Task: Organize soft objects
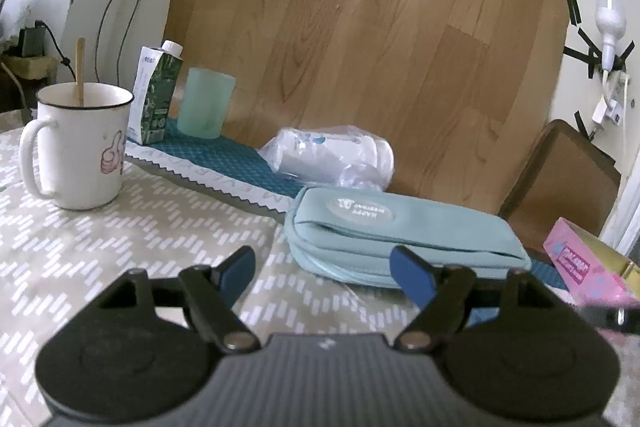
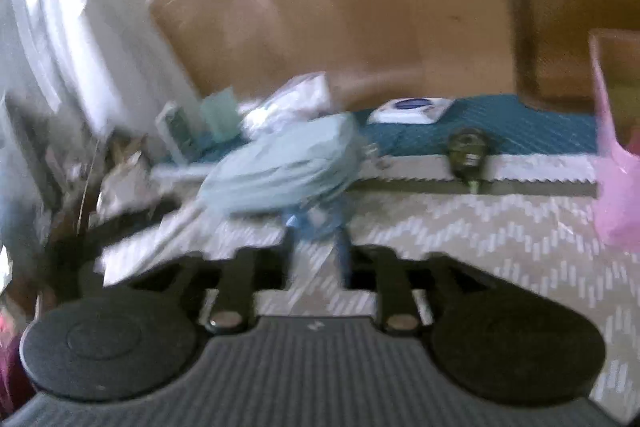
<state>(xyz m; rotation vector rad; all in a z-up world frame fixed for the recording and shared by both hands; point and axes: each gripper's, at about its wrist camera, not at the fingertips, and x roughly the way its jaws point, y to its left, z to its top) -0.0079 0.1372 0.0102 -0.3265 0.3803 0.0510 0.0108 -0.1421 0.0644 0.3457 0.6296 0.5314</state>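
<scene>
Your table carries a teal mat along the back, likely there to group things. The pouch, pale blue, zipped and slack, lies at the mat's edge, just ahead of your left claw, which gapes empty. Your right claw is too blurred to tell.

Each gripper is black, with a ribbed grey body, silver pivots (blue finger pads).

Before me I count one pouch, one mug, one carton, one tumbler, one wrapped pack.
</scene>
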